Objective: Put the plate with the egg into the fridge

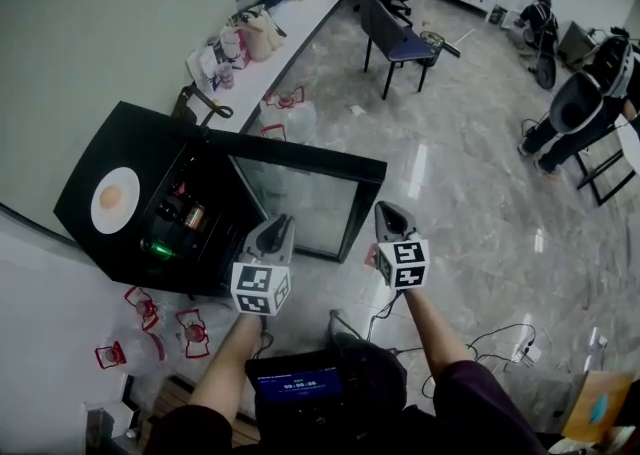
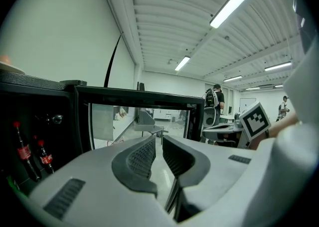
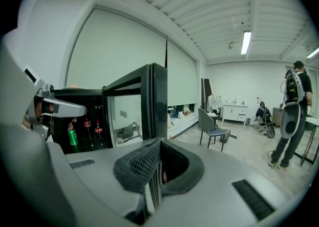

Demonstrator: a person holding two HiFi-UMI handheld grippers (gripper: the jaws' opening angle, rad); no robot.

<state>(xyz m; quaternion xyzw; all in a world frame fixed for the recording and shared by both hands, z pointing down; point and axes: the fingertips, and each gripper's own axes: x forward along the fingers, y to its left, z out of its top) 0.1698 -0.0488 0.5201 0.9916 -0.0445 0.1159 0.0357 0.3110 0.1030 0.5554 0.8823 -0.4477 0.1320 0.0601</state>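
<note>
Grey right tongs [image 3: 158,146] closed, empty

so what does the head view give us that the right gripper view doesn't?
Head view only: the plate with the egg, sitting on top of the fridge.
Right gripper view only: a close look at the right gripper, jaws together with nothing between them, plus the ceiling lights.
Both: the fridge's open glass door, the green can inside, and the chair.
</note>
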